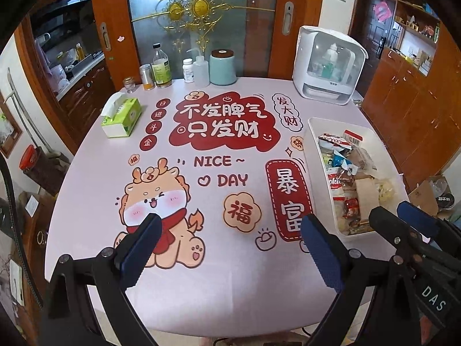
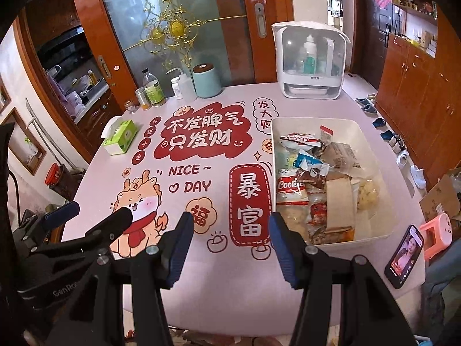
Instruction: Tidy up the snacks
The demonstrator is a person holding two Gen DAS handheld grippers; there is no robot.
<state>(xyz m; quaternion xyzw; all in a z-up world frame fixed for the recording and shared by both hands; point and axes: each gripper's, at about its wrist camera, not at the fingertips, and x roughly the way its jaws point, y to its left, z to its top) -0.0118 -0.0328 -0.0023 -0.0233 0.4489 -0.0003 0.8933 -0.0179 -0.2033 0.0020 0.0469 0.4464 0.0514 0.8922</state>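
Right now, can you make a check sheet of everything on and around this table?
Surface: pink cartoon tablecloth, flat.
Job's things: white bin full of snack packets, including a cookies bag.
Clutter: tissue box, bottles, teal canister, white appliance, phone at the near edge.
Grippers: left gripper and right gripper open, empty.
Cables: nothing seen.
Surroundings: wooden cabinets, glass door, shoes on the floor.
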